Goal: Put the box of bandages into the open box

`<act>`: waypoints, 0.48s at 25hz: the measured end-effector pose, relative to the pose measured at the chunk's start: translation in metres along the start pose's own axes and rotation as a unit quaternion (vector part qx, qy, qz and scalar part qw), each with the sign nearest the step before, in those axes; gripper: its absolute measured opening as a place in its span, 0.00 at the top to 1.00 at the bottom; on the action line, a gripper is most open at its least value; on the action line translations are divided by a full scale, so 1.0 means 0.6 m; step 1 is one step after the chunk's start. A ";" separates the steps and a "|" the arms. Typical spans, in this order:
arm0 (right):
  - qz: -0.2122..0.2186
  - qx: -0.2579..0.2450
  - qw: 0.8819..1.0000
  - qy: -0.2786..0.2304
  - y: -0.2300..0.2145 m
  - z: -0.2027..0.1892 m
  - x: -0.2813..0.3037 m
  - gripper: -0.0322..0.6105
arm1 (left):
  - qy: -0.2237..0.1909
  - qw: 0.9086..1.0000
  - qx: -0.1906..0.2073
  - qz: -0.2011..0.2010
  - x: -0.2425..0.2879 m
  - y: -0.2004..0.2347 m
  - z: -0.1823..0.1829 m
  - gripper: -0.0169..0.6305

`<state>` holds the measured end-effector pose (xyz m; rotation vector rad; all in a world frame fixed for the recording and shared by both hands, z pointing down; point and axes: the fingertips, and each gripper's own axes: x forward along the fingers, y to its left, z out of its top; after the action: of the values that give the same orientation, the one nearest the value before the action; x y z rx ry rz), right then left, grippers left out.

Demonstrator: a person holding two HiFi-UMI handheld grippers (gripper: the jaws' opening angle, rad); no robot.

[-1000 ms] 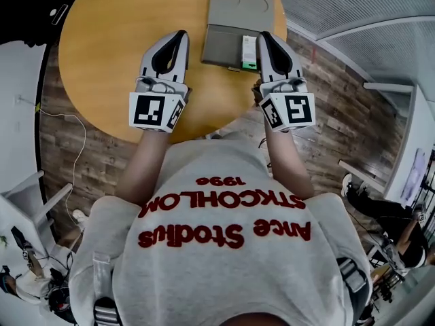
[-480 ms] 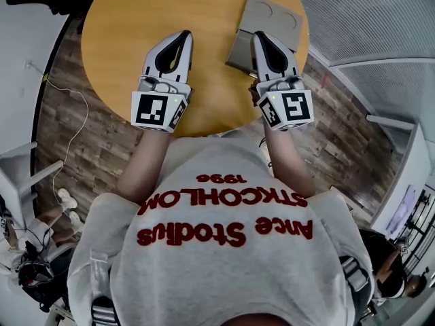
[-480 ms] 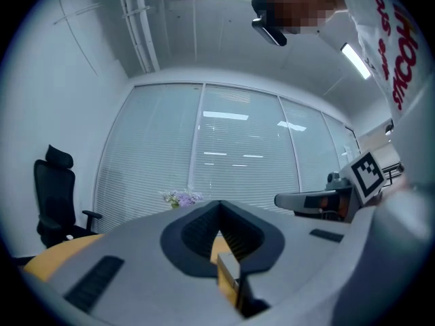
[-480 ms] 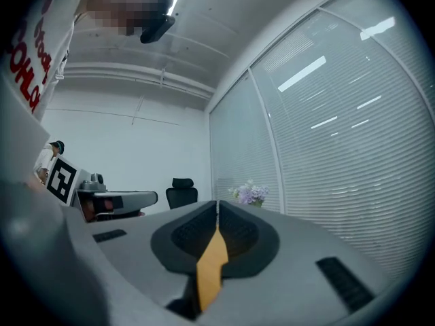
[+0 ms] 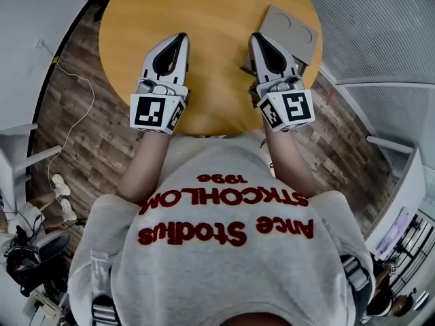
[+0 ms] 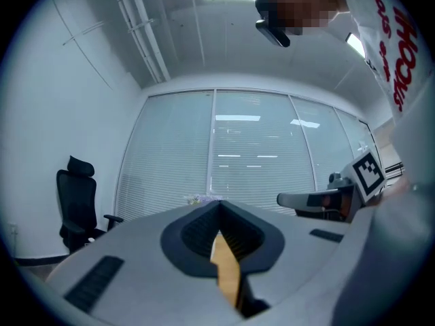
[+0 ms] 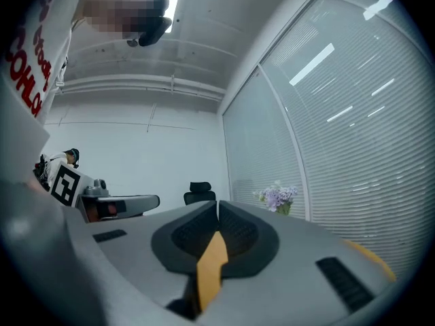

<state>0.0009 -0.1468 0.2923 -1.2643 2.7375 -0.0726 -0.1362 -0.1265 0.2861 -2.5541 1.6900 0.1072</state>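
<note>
We are holding the left claw and right claw clenched, empty. We are judging it best to steer clear of the open box.

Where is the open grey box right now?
In the head view the box lies at the round table's right edge, just beyond the right gripper, which covers part of it.

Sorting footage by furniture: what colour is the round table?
The table is yellowish wood; head view.
</note>
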 end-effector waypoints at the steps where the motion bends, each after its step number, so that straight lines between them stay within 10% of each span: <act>1: 0.001 0.000 1.000 -0.002 0.004 0.002 0.003 0.93 | -0.003 1.000 -0.004 0.003 -0.002 0.005 0.002 0.97; 12: 0.003 -0.007 1.000 -0.007 0.025 0.012 0.019 0.94 | -0.019 1.000 -0.005 0.010 -0.012 0.026 0.017 0.97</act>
<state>-0.0170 -0.1458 0.2829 -1.2556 2.7336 -0.0433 -0.1535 -0.1248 0.2762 -2.5249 1.7065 0.1642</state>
